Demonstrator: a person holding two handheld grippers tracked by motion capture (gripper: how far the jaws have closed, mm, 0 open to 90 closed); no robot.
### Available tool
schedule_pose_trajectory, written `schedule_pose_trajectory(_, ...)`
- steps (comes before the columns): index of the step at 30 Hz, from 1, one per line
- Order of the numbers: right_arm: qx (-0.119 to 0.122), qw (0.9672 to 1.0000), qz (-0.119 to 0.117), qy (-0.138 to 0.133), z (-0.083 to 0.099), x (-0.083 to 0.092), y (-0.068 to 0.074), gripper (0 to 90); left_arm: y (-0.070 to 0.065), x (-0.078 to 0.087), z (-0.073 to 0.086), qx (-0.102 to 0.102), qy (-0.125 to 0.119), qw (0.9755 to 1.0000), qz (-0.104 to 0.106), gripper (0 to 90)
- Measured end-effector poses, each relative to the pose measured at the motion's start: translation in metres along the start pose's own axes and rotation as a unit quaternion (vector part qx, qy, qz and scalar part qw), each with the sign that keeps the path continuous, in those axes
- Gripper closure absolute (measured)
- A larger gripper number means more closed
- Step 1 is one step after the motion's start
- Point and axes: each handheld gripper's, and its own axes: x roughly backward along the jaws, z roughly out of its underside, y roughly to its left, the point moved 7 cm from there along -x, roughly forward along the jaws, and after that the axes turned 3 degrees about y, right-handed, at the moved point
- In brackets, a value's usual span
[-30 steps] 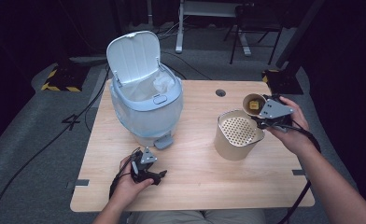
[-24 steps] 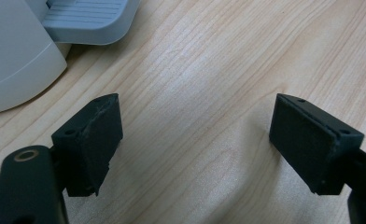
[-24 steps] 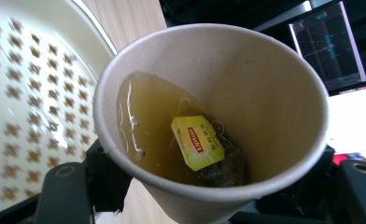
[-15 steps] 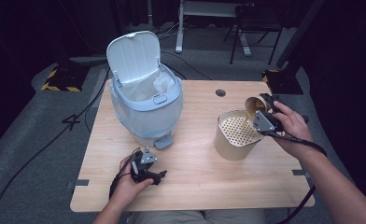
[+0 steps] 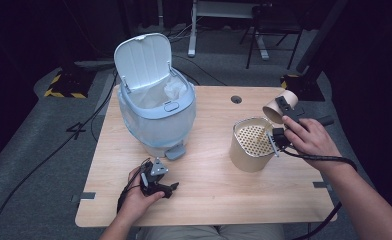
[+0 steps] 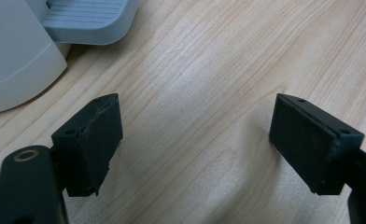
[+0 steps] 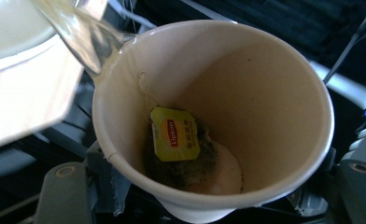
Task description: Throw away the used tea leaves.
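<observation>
High view: the strainer container [image 5: 251, 145], a tan cylinder with a perforated insert, stands on the table [image 5: 209, 200] and serves as the reference. The right gripper [image 5: 279, 112] sits just above and to the right of the container, clamped on a paper cup [image 5: 279, 106] that is tipped on its side, mouth toward the container rim. The right hand [image 5: 309, 140] is just right of the container. A pale blue pedal bin [image 5: 156, 112] with its lid raised stands well left of the container. The left gripper [image 5: 166, 189] rests on the table left of and nearer the person than the container, held by the left hand [image 5: 136, 197].

Left gripper view: the jaws stand wide apart with bare wood between them; the bin's pedal [image 6: 85, 21] lies beyond them.

Right gripper view: the jaws press the cup [image 7: 214, 116] from both sides. Inside lies a wet tea bag [image 7: 183, 158] with a yellow tag [image 7: 175, 134], and liquid is running out over the cup's rim.
</observation>
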Motion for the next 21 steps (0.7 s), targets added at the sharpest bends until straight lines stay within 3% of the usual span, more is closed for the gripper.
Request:
schedule_pose_trajectory(1, 0.017, 0.9998, 0.007, 0.004, -0.001, 0.001, -0.001, 30.5, 0.000, 0.000, 0.000, 0.000, 0.001, 1.0000, 0.001, 17.9)
schedule_pose_trajectory(2, 0.049, 0.9985, 0.022, 0.007, -0.002, 0.001, -0.002, 30.6, 0.000, 0.000, 0.000, 0.000, 0.001, 1.0000, 0.001, 17.9)
schedule_pose_trajectory(4, 0.089, 0.9951, 0.039, 0.018, -0.003, 0.003, -0.003, 30.9, 0.000, 0.000, 0.000, 0.000, 0.001, 1.0000, 0.001, 17.9)
schedule_pose_trajectory(5, 0.114, 0.9919, 0.050, 0.026, -0.004, 0.004, -0.003, 31.0, 0.000, 0.000, 0.000, 0.000, 0.000, 1.0000, 0.000, 17.9)
schedule_pose_trajectory(9, 0.173, 0.9816, 0.071, 0.039, -0.007, 0.006, -0.004, 31.3, 0.000, 0.000, 0.000, 0.000, 0.001, 1.0000, 0.001, 17.9)
schedule_pose_trajectory(13, 0.211, 0.9714, 0.095, 0.054, -0.008, 0.008, -0.009, 31.6, 0.000, 0.000, 0.000, 0.000, 0.001, 1.0000, 0.001, 17.9)
schedule_pose_trajectory(18, 0.237, 0.9618, 0.115, 0.075, -0.010, 0.010, -0.014, 31.9, 0.000, 0.000, 0.000, 0.000, 0.001, 1.0000, 0.001, 17.9)
schedule_pose_trajectory(19, 0.248, 0.9583, 0.118, 0.080, -0.011, 0.011, -0.014, 32.0, 0.000, 0.000, 0.000, 0.000, 0.001, 1.0000, 0.001, 17.9)
schedule_pose_trajectory(21, 0.258, 0.9562, 0.112, 0.081, -0.012, 0.009, -0.013, 32.0, 0.000, 0.000, 0.000, 0.000, 0.001, 1.0000, 0.000, 17.9)
